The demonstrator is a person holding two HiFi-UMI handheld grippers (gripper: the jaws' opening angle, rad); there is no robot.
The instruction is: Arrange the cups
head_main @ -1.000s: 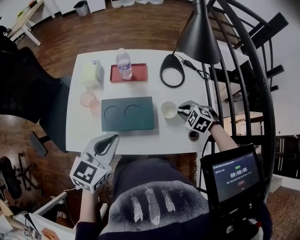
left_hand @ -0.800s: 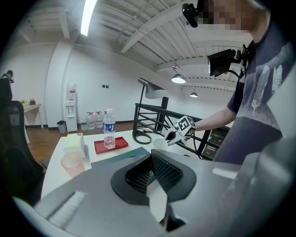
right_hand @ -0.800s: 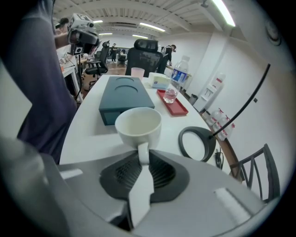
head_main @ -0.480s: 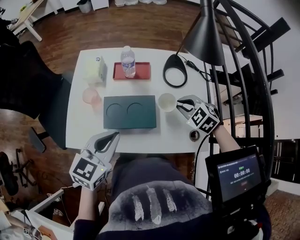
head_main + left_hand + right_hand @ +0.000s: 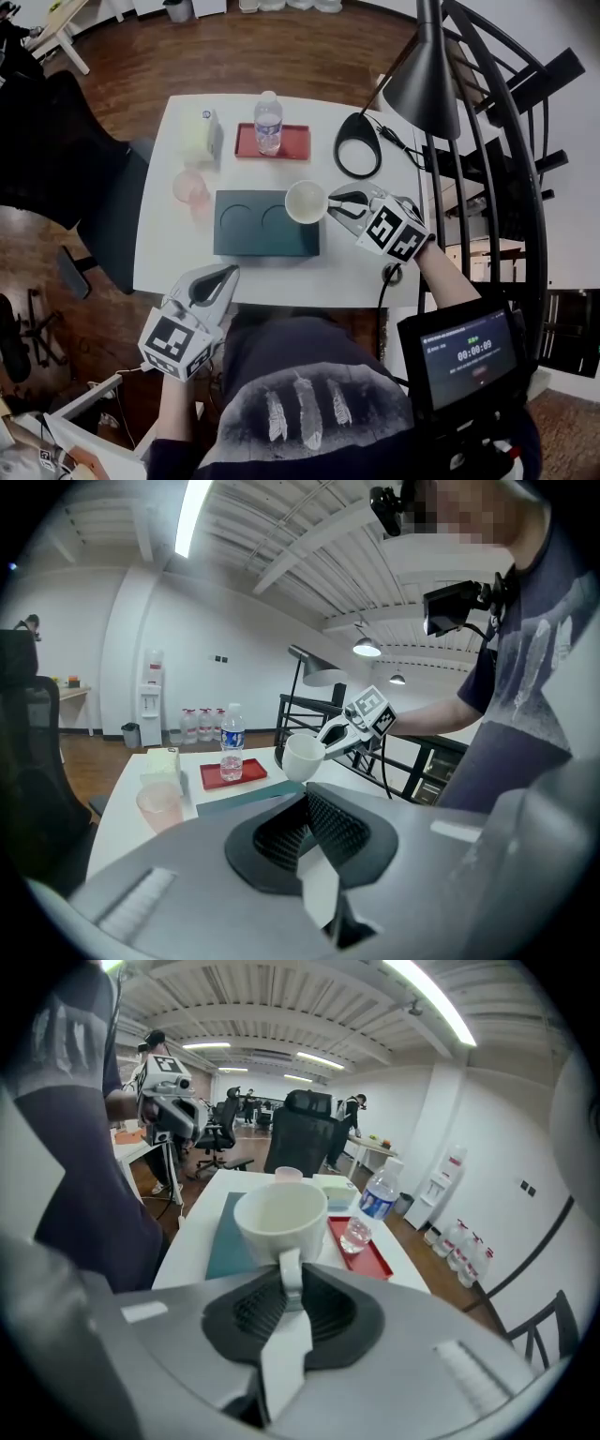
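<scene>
My right gripper (image 5: 332,208) is shut on the handle of a white cup (image 5: 306,202) and holds it in the air over the right end of a dark teal tray (image 5: 242,246) with two round recesses. In the right gripper view the cup (image 5: 281,1215) stands upright just past the jaws (image 5: 287,1283), its handle pinched between them. A pink translucent cup (image 5: 187,187) stands on the table left of the tray. My left gripper (image 5: 214,286) hangs shut and empty off the table's front edge; its own view shows the closed jaws (image 5: 309,817) and the lifted cup (image 5: 303,757) beyond.
At the back of the white table (image 5: 356,258), a water bottle (image 5: 268,123) stands on a red tray (image 5: 289,142), with a pale box (image 5: 199,137) to its left. A black lamp base (image 5: 357,157) and shade (image 5: 427,75) are at the right. A dark chair (image 5: 89,178) stands left.
The right gripper has lifted the white cup off the table right of the teal tray and carried it left and up over the tray's right end. The left gripper has stayed put.
</scene>
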